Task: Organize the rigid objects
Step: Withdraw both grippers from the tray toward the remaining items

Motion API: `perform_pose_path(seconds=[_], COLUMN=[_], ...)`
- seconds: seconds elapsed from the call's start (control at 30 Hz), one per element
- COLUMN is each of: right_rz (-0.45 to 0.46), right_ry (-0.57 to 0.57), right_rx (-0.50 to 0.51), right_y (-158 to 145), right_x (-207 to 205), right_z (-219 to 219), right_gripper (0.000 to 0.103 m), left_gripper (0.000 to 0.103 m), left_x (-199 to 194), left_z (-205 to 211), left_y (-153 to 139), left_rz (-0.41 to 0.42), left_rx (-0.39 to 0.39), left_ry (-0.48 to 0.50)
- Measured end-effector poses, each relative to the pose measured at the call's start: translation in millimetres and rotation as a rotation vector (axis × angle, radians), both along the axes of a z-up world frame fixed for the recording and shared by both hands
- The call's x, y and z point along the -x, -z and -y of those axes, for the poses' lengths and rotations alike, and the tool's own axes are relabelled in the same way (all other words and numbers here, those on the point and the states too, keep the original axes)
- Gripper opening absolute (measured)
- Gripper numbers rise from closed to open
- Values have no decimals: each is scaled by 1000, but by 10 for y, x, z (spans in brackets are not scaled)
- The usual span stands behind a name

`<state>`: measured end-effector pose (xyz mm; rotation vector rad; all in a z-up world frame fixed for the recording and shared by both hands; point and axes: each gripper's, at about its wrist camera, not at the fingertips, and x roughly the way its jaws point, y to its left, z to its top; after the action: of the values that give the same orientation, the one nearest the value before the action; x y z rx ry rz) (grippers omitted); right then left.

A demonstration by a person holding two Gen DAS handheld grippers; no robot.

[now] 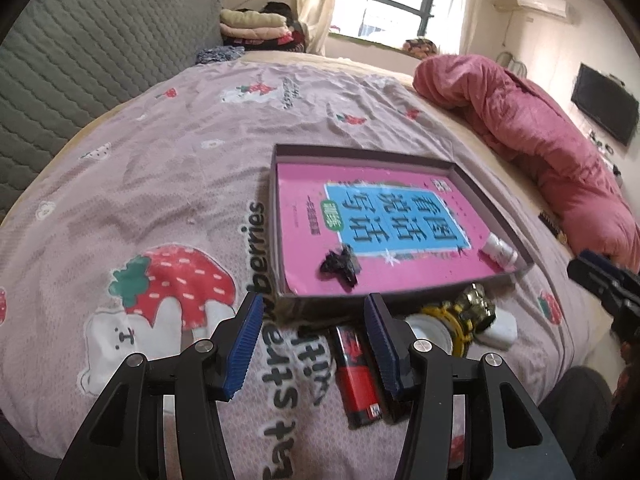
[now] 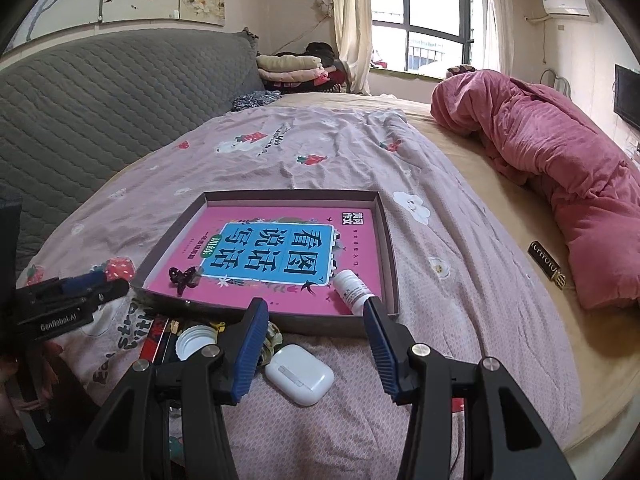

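Hovering above the bedspread [image 1: 168, 168], the left tongs [image 1: 312, 308] stand with jaws parted and nothing between the blue pads; no pad presses on anything. Just ahead of their tips lies the tray [image 1: 280, 216], a pink book [image 1: 304, 216] flat inside it. On the book's near edge, straight ahead of the left tongs, rests a black clip [image 1: 340, 266]; a white bottle [image 1: 500, 249] lies in the tray's near right corner. Below the left tongs, near the right pad, lies a red lighter [image 1: 356, 380], with a white cap [image 1: 434, 334] and a gold trinket [image 1: 474, 304] to the right of it. The right tongs [image 2: 316, 312] are likewise parted and empty. An earbud case [image 2: 300, 374] lies on the bedspread between and below their pads, untouched. The bottle sits just beyond the right pad's tip.
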<state>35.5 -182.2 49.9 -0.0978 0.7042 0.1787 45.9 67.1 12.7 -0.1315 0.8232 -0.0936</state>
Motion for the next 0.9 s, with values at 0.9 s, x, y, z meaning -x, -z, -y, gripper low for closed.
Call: perform_pose_path(seconds=[0.9], right_rz=[-40], right_ry=[-41], right_rx=[-16], right_y=[121], right_x=[187], right_z=[56], right_gripper=[50], left_gripper=[54], left_x=[328], left_z=[141], left_y=[99], left_rz=[-93], left_rx=[-49], left_ry=[19])
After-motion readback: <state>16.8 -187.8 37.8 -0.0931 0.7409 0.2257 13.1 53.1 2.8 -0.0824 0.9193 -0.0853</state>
